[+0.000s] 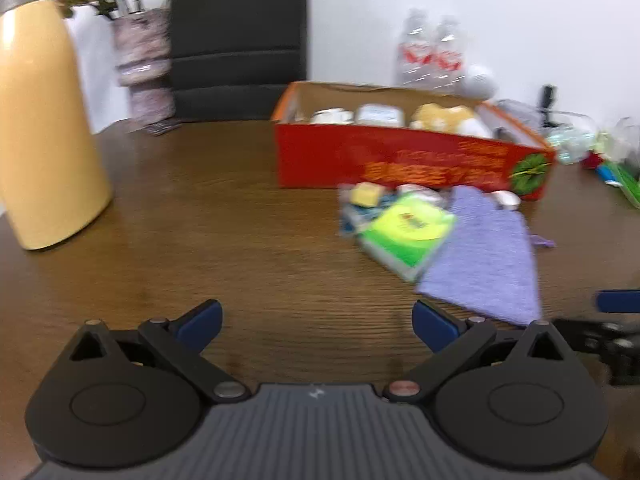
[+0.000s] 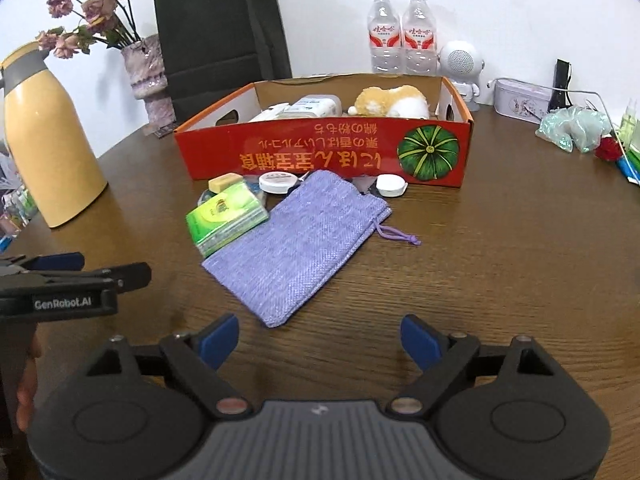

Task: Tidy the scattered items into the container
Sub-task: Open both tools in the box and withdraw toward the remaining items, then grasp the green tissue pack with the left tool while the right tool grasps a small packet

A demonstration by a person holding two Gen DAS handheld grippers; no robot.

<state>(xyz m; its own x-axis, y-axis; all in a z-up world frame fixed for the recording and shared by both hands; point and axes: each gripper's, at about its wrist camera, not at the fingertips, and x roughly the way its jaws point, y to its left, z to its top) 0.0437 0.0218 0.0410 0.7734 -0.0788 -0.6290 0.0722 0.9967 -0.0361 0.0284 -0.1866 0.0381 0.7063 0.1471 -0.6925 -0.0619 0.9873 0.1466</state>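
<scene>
Pouch [image 2: 296, 240], lilac, flat on tabletop [image 2: 480, 280] before red box [image 2: 320, 152], overlapping tissue pack [image 2: 226, 218]. Right gripper [image 2: 320, 340] and left gripper [image 1: 318, 324] both wide open, empty. Risk: limp cloth slips from a shallow pinch, or drags the pack along.

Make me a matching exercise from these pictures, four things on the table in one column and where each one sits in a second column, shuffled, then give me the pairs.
Things
1. plush toy
2. purple pouch
3. water bottles
4. yellow jug

Places
A. standing at the table's left edge
B. inside the red box
C. lying flat on the table in front of the box
D. behind the box, against the wall

Pairs: 1-B, 2-C, 3-D, 4-A
</scene>
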